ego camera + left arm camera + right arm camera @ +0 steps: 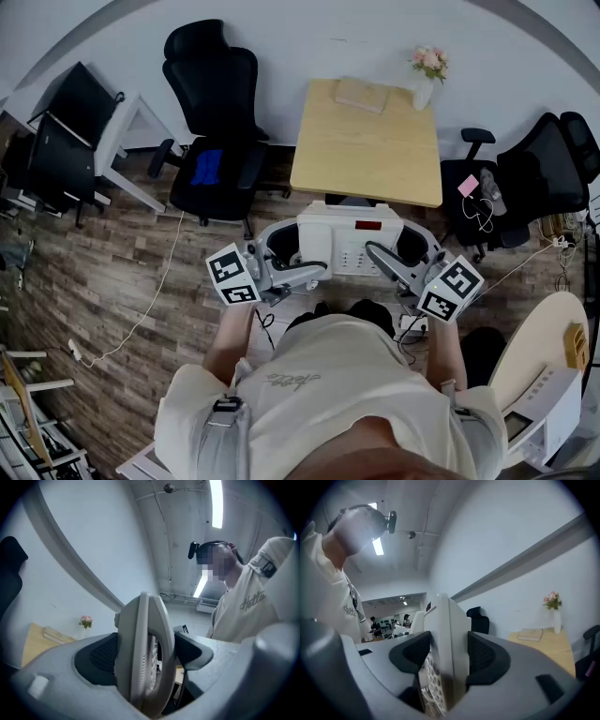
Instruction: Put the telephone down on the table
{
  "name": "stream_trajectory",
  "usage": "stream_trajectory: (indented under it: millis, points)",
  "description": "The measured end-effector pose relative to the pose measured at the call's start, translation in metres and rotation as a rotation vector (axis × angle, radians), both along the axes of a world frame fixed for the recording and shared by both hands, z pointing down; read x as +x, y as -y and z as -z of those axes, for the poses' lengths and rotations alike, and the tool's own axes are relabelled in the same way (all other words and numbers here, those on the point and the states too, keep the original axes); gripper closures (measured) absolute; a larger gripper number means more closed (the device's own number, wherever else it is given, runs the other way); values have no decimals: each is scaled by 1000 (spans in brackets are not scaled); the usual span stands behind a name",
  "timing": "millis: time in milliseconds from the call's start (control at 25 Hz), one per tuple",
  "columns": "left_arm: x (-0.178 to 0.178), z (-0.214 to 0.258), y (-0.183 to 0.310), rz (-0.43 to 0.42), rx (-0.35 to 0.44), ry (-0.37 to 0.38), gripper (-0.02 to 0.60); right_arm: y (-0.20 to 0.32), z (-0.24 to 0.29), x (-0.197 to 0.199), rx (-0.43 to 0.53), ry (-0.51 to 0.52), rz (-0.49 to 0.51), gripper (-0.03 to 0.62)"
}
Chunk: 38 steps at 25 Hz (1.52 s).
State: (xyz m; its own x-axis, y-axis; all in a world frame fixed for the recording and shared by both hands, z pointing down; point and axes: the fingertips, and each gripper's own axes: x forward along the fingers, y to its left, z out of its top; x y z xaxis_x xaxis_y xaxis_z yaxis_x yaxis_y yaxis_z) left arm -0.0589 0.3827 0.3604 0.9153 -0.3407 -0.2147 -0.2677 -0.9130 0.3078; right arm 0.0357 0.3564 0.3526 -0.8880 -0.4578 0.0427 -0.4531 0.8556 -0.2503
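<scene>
A white desk telephone [349,242] with a red display hangs in the air in front of the person's chest, short of the wooden table [342,164]. My left gripper [302,255] is shut on its left, handset end. My right gripper [405,251] is shut on its right end. In the left gripper view the phone's handset edge [143,634] stands upright between the two dark pads [101,656]. In the right gripper view the phone's body [449,630] with its keypad sits pinched between both pads [485,658].
On the table's far edge lie a book [362,94] and a vase of pink flowers [427,70]. Black office chairs stand left [217,122] and right [539,173] of it. A white cable [150,305] runs over the wooden floor. A round table [539,356] is at the right.
</scene>
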Motion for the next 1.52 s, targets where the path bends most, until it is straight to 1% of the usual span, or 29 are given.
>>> stream_trajectory:
  millis: [400,680,840,960,1160,1320,1520]
  points:
    - [-13,-5,12,-17,-2,1,198,10,-4,-13,-8,-13,-6,355]
    - [-11,-10,44,-28,-29,-5,198,42,-11,-10,-40,-11,-13,353]
    - [-4,-15,72,-16,-54,14,198,71,-17,-5,-53,2,1,353]
    - [3,-14,97,1,-71,27,198,98,-19,4,-69,33,14,353]
    - [15,-5,149,24,-62,88,198,151,-15,14,-59,81,44,355]
    - [29,1,190,38,-50,83,198,193,-12,30,-56,115,46,353]
    - [47,3,232,50,-33,89,198,237,-8,47,-38,111,61,355]
